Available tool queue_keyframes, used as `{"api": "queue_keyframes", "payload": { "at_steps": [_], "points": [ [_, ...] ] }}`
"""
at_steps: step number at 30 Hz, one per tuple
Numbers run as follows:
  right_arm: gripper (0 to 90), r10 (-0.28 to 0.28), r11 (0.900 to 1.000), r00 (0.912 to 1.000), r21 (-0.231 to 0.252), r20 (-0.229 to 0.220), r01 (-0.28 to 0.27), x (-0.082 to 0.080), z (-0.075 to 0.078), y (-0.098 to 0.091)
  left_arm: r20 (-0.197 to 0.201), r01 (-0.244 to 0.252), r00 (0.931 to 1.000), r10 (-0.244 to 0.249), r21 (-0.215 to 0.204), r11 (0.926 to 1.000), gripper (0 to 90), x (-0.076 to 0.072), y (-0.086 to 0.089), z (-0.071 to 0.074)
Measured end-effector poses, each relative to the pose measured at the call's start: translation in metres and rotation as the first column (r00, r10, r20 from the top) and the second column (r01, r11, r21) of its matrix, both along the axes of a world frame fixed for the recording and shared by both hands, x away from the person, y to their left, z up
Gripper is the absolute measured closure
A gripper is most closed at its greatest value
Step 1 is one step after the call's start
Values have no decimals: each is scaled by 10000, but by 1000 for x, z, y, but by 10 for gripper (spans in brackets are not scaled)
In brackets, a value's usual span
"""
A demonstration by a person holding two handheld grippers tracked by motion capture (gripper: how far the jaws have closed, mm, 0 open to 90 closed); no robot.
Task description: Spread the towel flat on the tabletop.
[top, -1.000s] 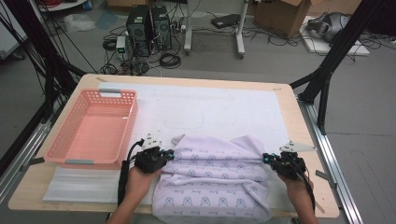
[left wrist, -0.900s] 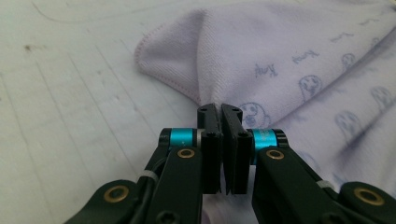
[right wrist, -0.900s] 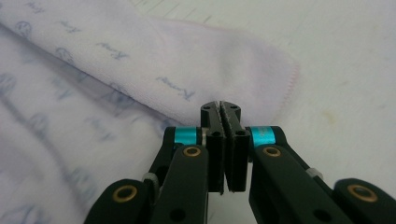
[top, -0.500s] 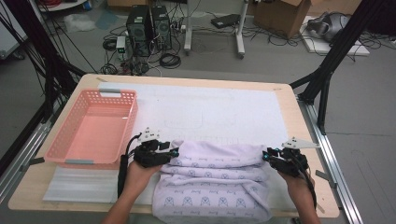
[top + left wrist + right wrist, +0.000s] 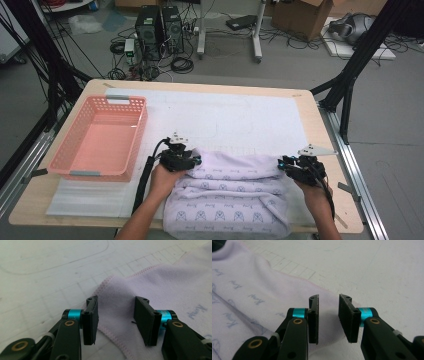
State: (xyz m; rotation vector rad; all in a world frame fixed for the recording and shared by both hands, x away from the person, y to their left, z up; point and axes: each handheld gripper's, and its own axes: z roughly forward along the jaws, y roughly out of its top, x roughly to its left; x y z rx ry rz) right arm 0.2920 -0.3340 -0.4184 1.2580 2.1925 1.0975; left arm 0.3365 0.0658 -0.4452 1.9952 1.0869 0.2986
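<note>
The lilac towel [image 5: 232,197] lies at the near edge of the tabletop [image 5: 320,125], already doubled over on itself, with its printed pattern facing up. The left hand-held gripper [image 5: 192,161] sits at the far left corner of the fold and the right hand-held gripper [image 5: 286,165] at the far right corner. Both have just been opening: the left gripper view shows the left jaws apart with the stitched towel corner [image 5: 112,287] lying slack between them and no pad pressing on it, and the right gripper view shows the right jaws apart over the towel's hem [image 5: 294,275], also pinching nothing.

The step in hand looks like letting go of a finished fold. To do it well, both grippers should draw straight back off the cloth with the jaws kept wide, so no pad drags the corner and undoes the fold. The two corners should lie level before the next pinch is taken.

The high view gives the whole layout: the towel's bunched far edge, the pink basket [image 5: 102,137] standing to the left and the white mat [image 5: 235,112] beneath. The gripper views give the pink stitching, the grid lines on the mat and the clear gap between each pad and the fabric.
</note>
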Motion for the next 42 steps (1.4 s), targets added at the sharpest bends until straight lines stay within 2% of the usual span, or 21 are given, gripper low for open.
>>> {"api": "queue_keyframes", "payload": {
  "at_steps": [2, 4, 7, 10, 12, 15, 16, 17, 19, 20, 22, 25, 28, 31, 34, 35, 36, 37, 38, 40, 42],
  "points": [
    [700, -40, 10000, 10000, 54, -28, 40, 0, 0, 0, 241, -373, 9990, 364, 382, 9986, 672, 0, -9, 0],
    [700, -14, 10000, 10000, 62, 3, 14, -1, 0, -1, 419, -471, 9981, 443, 688, 9965, 850, 2, -11, 1],
    [700, -11, 10000, 10000, 53, 18, 11, 0, 0, -1, 645, -1008, 9934, 949, 957, 9903, 897, 8, -3, 5],
    [700, -60, 10000, 10000, 63, 39, 60, 3, 0, -3, 1226, -1895, 9759, 1806, 645, 9798, 898, 17, 17, 17],
    [700, -120, 9998, 9999, 130, 48, 120, 5, 0, -3, 1302, -2272, 9671, 2187, 542, 9723, 898, 22, 28, 22],
    [700, -150, 9998, 9999, 151, 86, 148, 10, 1, -2, 1381, -2294, 9654, 2212, 467, 9722, 895, 25, 38, 23],
    [700, -161, 9998, 9998, 133, 78, 160, 11, 1, -2, 1387, -2260, 9657, 2196, 317, 9736, 839, 24, 40, 23],
    [699, -176, 9998, 9998, 136, 124, 174, 12, 1, -2, 1200, -2297, 9662, 2281, -6, 9733, 700, 24, 42, 23],
    [694, -231, 9996, 9997, 173, 122, 229, 15, 2, -2, 1049, -2221, 9688, 2244, -337, 9744, 575, 21, 44, 23],
    [689, -266, 9995, 9996, 162, 136, 264, 16, 2, -2, 1087, -2138, 9700, 2175, -452, 9758, 554, 19, 44, 23],
    [668, -304, 9994, 9995, 178, 113, 302, 20, 1, -2, 1021, -2028, 9733, 2057, -380, 9785, 536, 17, 43, 21],
    [602, -469, 9988, 9989, 129, 35, 468, 27, -1, -2, 525, -1871, 9808, 1881, -226, 9821, 514, 17, 44, 15],
    [549, -487, 9987, 9984, 156, -287, 491, 39, -6, 0, 403, -1625, 9855, 1645, -495, 9855, 518, 16, 42, 9],
    [530, 74, 9991, 9965, 418, -836, -39, 50, -16, 4, -58, -1390, 9903, 1388, -384, 9896, 522, 17, 37, 0],
    [555, 666, 9978, 9894, 87, -1292, -660, 57, -24, 13, 218, -1334, 9908, 1338, -188, 9909, 499, 14, 33, -3],
    [592, 708, 9966, 9912, -336, -1114, -750, 56, -25, 16, 439, -1303, 9906, 1296, 133, 9914, 510, 13, 31, -3],
    [660, 818, 9939, 9921, -661, -948, -883, 56, -24, 18, 887, -1344, 9879, 1275, 769, 9879, 578, 10, 28, -3],
    [799, 1042, 9923, 9896, -567, -987, -1101, 56, -24, 18, 1257, -1384, 9844, 1228, 1244, 9825, 701, 9, 26, -3],
    [831, 1223, 9899, 9881, -601, -930, -1281, 57, -24, 19, 1139, -1437, 9849, 1307, 1148, 9829, 842, 11, 25, -2],
    [854, 1081, 9882, 9919, -1014, -674, -1146, 63, -23, 20, 853, -1620, 9844, 1537, 1019, 9815, 880, 17, 26, 1],
    [857, 776, 9912, 9958, -1041, -493, -824, 71, -22, 18, 1108, -2028, 9750, 1929, 868, 9754, 883, 25, 30, 7]
  ]
}}
